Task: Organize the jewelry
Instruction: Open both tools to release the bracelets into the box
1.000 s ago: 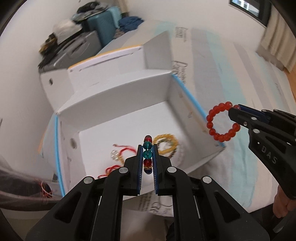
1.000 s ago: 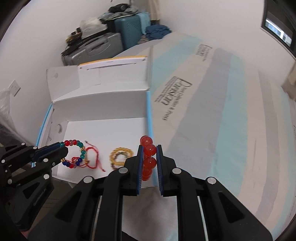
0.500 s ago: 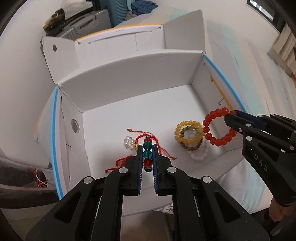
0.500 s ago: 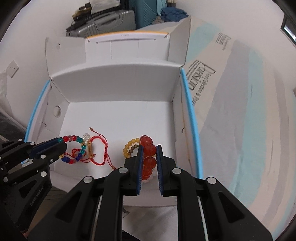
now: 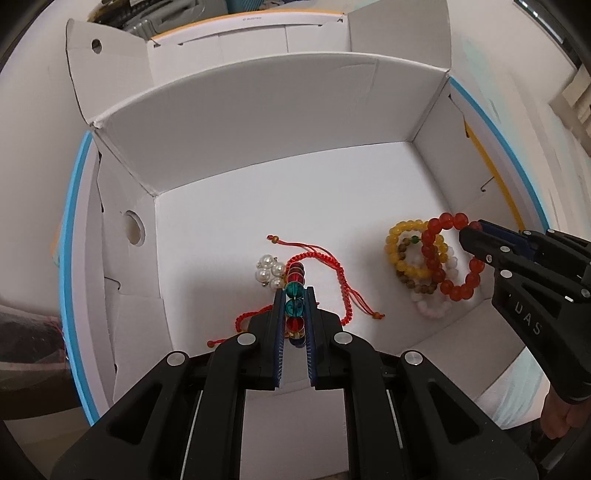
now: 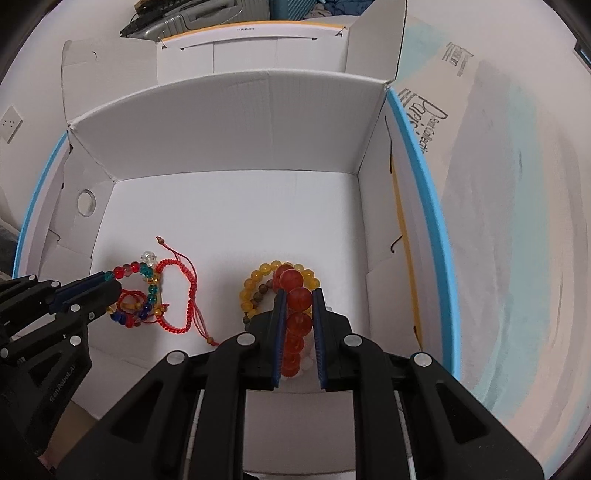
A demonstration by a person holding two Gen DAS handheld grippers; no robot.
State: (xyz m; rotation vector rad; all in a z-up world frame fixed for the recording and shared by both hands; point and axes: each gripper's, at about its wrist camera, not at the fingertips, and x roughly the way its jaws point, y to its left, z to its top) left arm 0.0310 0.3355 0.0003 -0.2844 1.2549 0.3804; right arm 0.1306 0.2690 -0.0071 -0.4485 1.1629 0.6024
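Both sets of jaws are clenched, each on a bracelet; the left gripper (image 5: 294,295) pinches a multicoloured bead bracelet (image 5: 295,291) of teal, red and blue beads between its blue pads, and the right gripper (image 6: 298,295) pinches a red bead bracelet (image 6: 297,299) the same way. Both point steeply down into an open white cardboard box (image 5: 258,122) with blue-edged sides and its flaps folded outward; the two bracelets hang low over the box floor, at its near edge.

On the floor beneath the left gripper lie a red cord bracelet (image 5: 332,266) with knotted ends and a small cluster of pearls (image 5: 269,273), just beside each other; the multicoloured bracelet hangs directly above them, and whether it touches them cannot be told. Towards the right side of the box lies a little heap: a yellow bead bracelet (image 5: 397,243), a brown bead bracelet (image 5: 410,284) and a pale pink bead bracelet (image 5: 432,308), overlapping one another. The red bracelet hangs over this heap, its loop crossing the yellow and brown ones in the left wrist view.

Outside the box, on the right, a striped bed cover (image 6: 498,221) with printed lettering spreads away; behind the box stand suitcases (image 6: 177,22) against the wall.
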